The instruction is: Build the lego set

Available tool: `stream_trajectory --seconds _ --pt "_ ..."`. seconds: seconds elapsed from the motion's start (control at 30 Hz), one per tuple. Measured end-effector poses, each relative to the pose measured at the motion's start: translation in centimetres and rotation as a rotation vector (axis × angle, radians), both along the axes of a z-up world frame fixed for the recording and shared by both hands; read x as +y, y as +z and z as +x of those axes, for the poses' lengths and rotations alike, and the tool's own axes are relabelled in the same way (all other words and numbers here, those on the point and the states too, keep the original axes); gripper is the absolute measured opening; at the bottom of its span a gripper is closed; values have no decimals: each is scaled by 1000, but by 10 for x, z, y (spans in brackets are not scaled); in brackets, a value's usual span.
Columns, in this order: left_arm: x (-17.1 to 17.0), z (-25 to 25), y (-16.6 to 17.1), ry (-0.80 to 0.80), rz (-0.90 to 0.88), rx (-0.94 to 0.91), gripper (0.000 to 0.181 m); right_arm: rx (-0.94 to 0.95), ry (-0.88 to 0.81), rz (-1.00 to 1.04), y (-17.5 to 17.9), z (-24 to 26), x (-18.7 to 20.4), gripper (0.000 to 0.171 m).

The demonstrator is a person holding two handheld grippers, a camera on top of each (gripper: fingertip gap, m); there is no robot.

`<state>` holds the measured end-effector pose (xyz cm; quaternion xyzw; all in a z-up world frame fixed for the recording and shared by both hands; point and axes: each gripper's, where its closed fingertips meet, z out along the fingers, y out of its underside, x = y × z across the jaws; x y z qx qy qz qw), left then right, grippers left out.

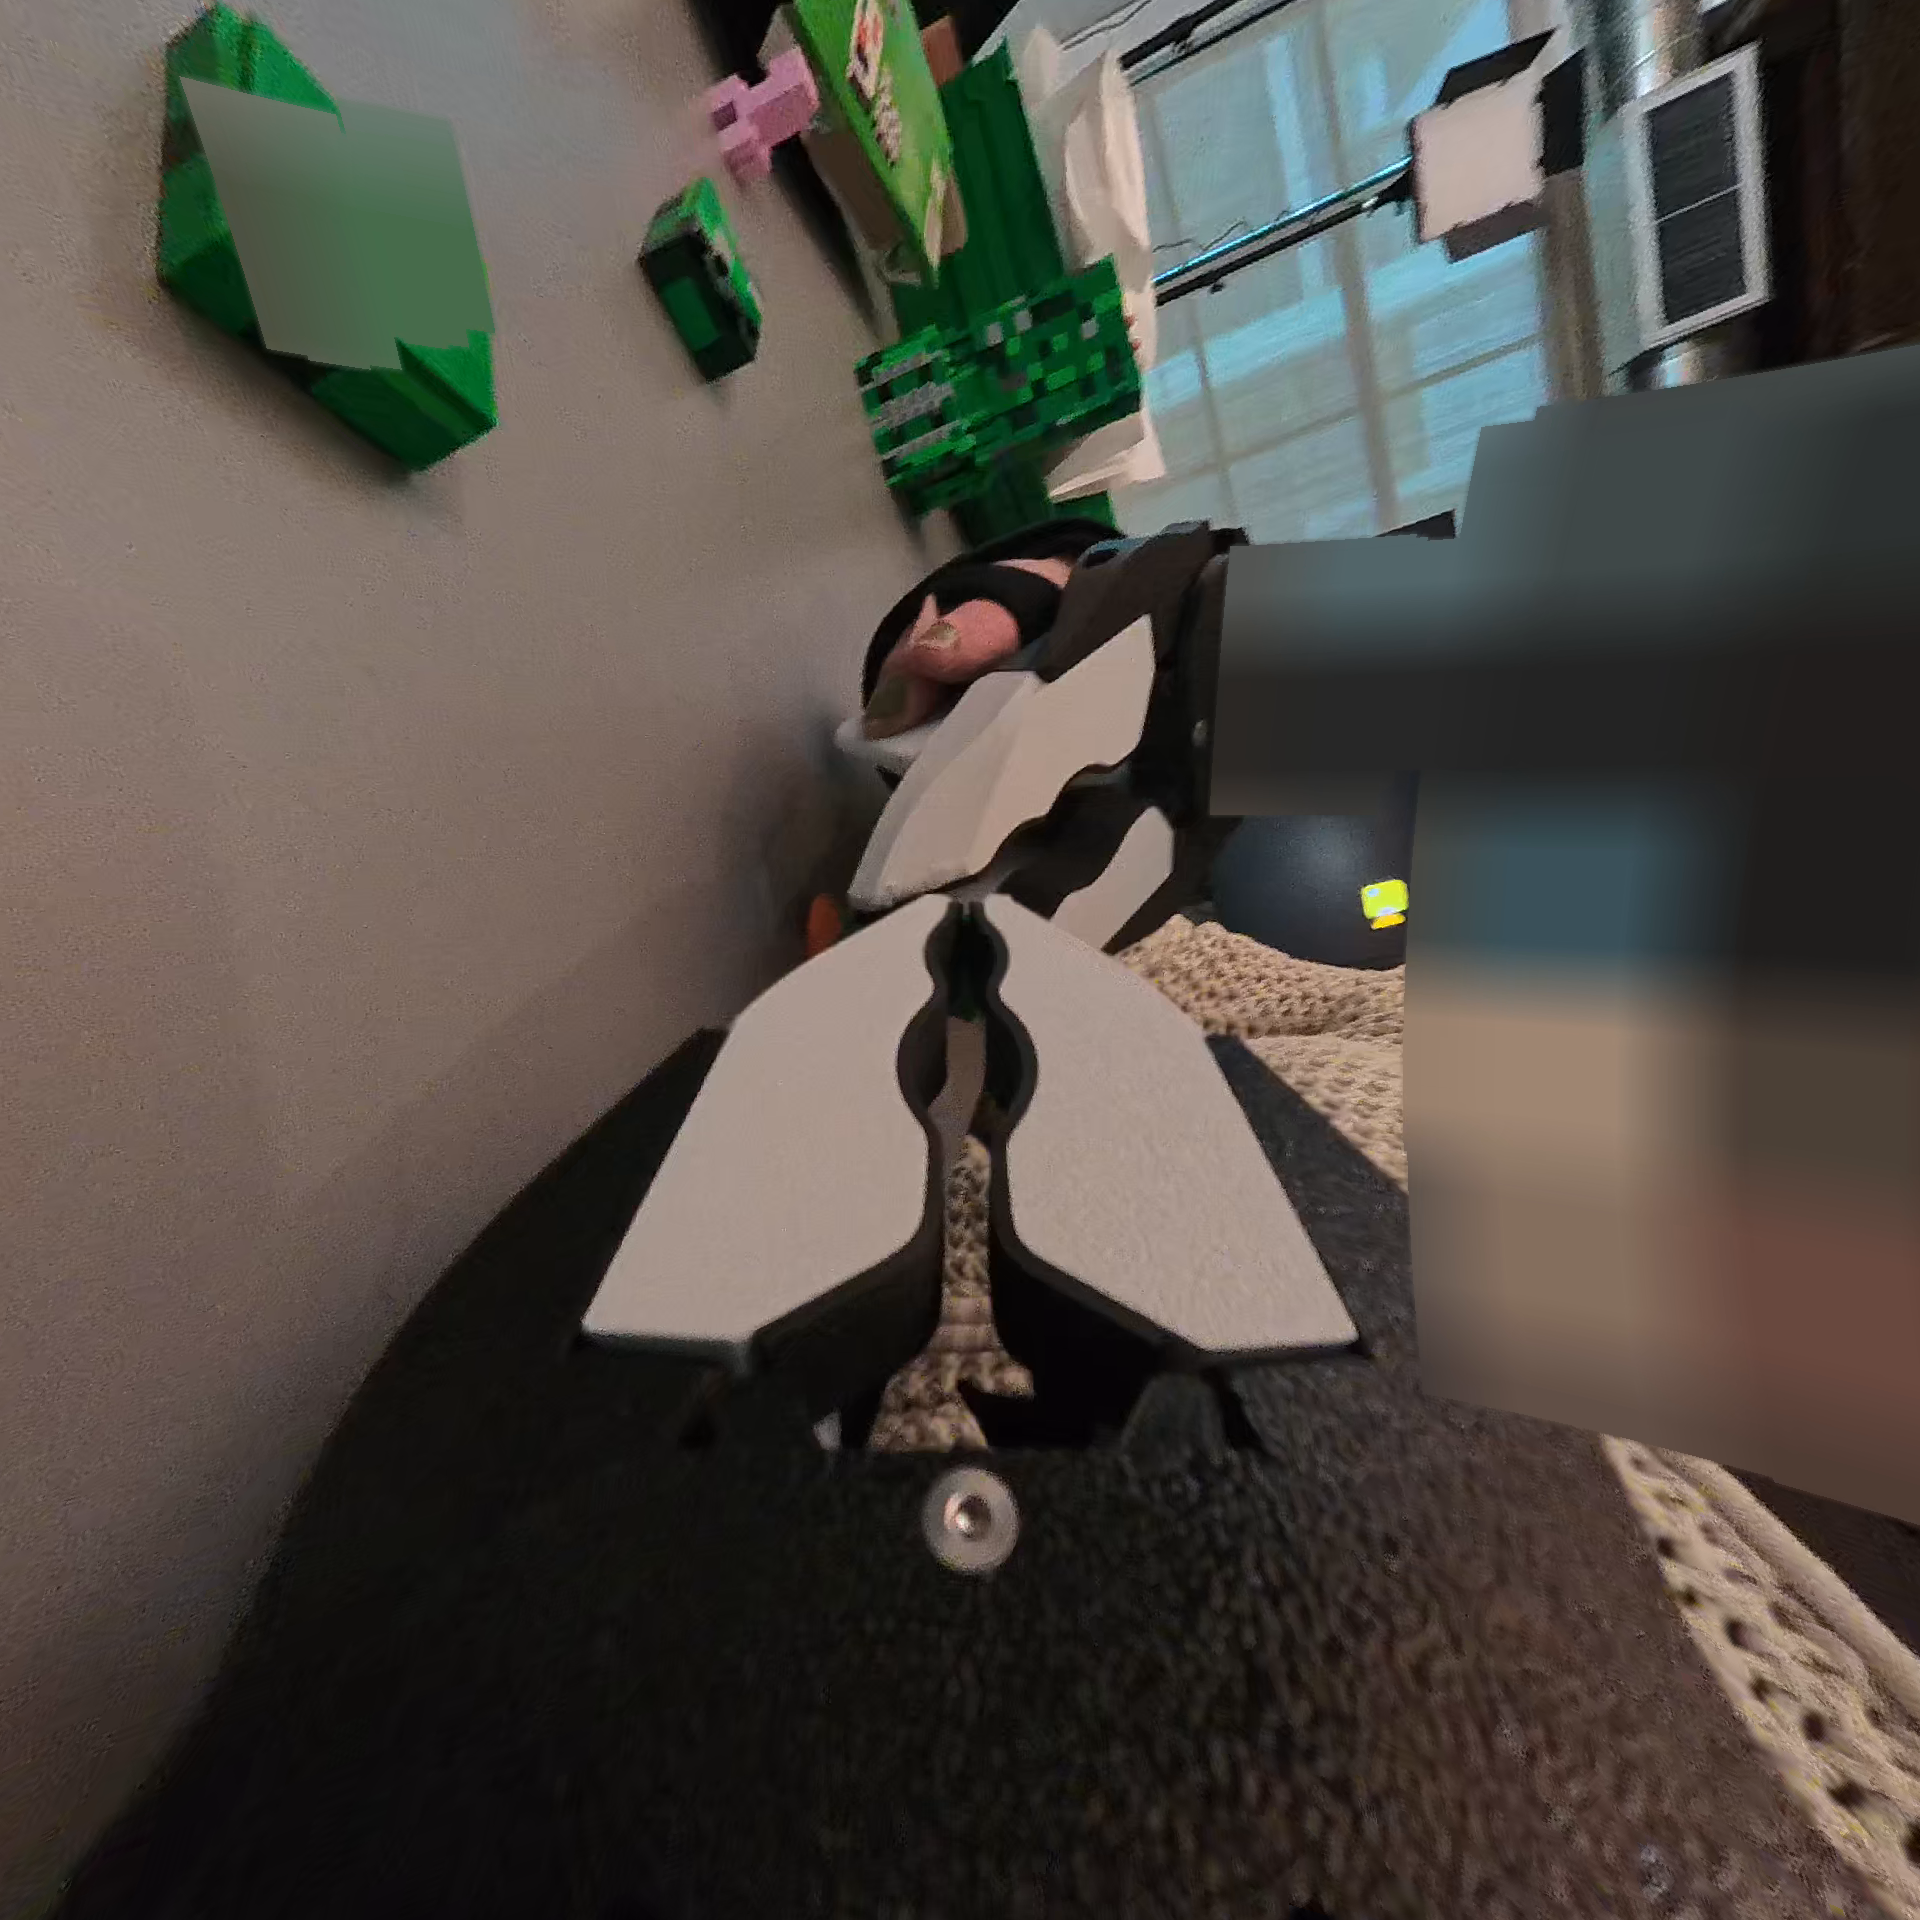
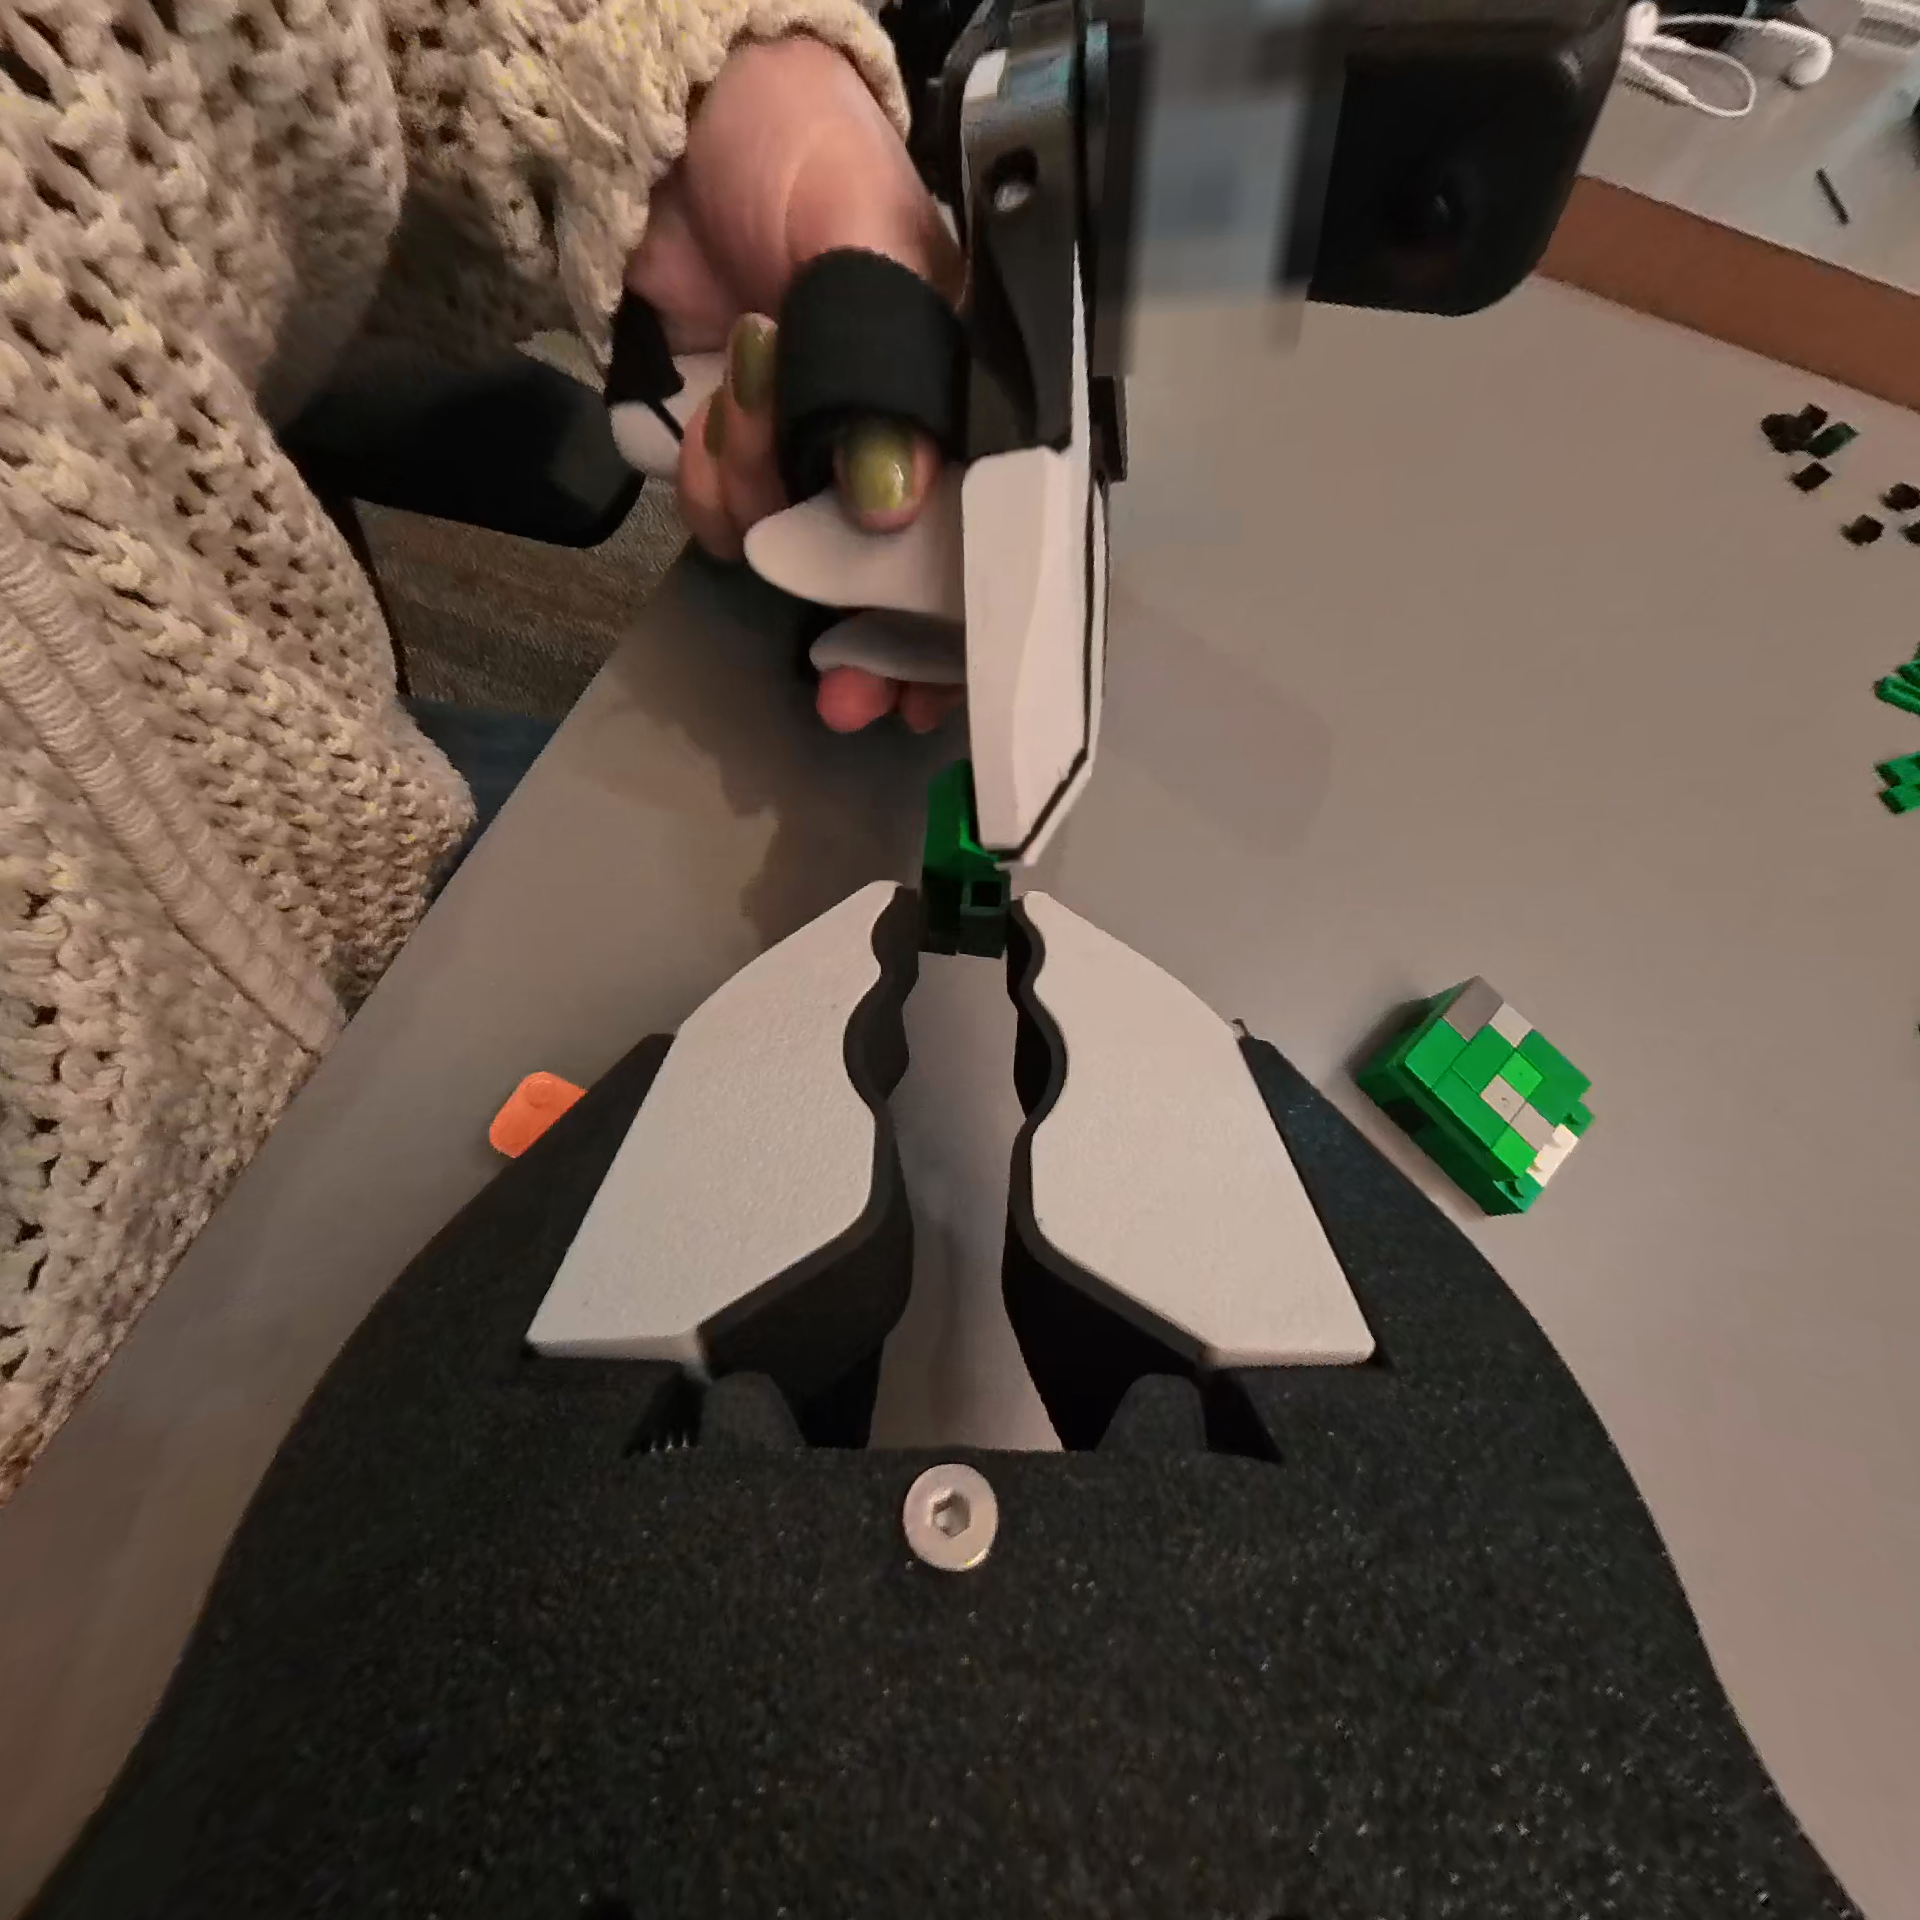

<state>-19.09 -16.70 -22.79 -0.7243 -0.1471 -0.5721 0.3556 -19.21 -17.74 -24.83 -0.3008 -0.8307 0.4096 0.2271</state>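
Note:
In the right wrist view my right gripper point(image 2: 961, 920) is shut on a small dark green lego block point(image 2: 975, 916), held just above the grey table point(image 2: 1351, 644). My left gripper point(image 2: 1013, 847) comes down from above with its fingers together, pinching a bright green piece point(image 2: 948, 816) that sits on top of the dark block. In the left wrist view my left gripper point(image 1: 966, 920) is nearly shut, with a thin dark green piece point(image 1: 968, 987) between its tips. There a white finger point(image 1: 997, 769) of the right gripper meets those tips.
A built green block point(image 2: 1475, 1091) lies right of my right gripper and an orange piece point(image 2: 535, 1112) to its left, near the table edge. Loose dark and green pieces point(image 2: 1813, 442) lie far right. A larger green build point(image 1: 322, 239), a small green block point(image 1: 701, 281), a pink figure point(image 1: 764, 114) and a tall green model point(image 1: 997, 384) stand farther off. My left and right fingertips are right by each other. Left tips and right tips are each some 35 centimeters from the pink figure point(image 1: 764, 114).

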Motion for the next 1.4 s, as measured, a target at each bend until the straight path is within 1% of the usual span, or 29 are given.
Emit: stream_trajectory --seconds 0.07,0.17,0.27,0.43,0.57,0.63,0.67,0.7,0.77,0.83,0.9,1.0,1.1,1.17,1.27,1.33,1.4 --pt "1 0 3 2 10 -19 1 -1 -3 -7 0 0 1 16" --pt "2 2 1 -8 16 6 1 -6 0 -4 -2 0 1 16" --pt "4 2 6 1 41 -1 1 -21 2 -10 -5 0 2 16" --pt "6 -4 9 20 70 66 1 -110 -30 -55 -15 1 8 16" --pt "8 -7 5 29 87 145 1 -175 -52 7 -32 2 15 16" --pt "9 -8 4 36 97 183 1 -180 -58 4 -34 2 15 16" --pt "10 -9 4 41 103 200 1 -181 -65 2 -34 1 16 18" --pt "11 -10 4 47 110 215 1 -174 -73 5 -34 0 18 25" --pt "12 -12 4 65 126 244 1 -135 -91 -2 -27 -3 22 31" --pt "13 -13 6 79 145 263 1 -67 -77 -88 -9 -5 16 28" --pt "13 -13 8 80 165 268 1 -38 -71 -181 4 -7 11 23" --pt "13 -9 9 65 178 280 1 -43 -76 -234 7 -9 9 21" --pt "13 -4 8 50 187 293 1 -41 -67 -291 11 -10 4 14" --pt "13 -3 11 49 194 282 1 -35 -65 -286 12 -10 6 7" --pt "14 -4 12 56 179 256 4 2 -63 -252 14 -10 7 7" --pt "15 -8 11 72 160 252 16 48 -66 -190 15 -11 10 7" --pt "14 -11 14 74 172 256 22 78 -72 -125 14 -11 12 7"
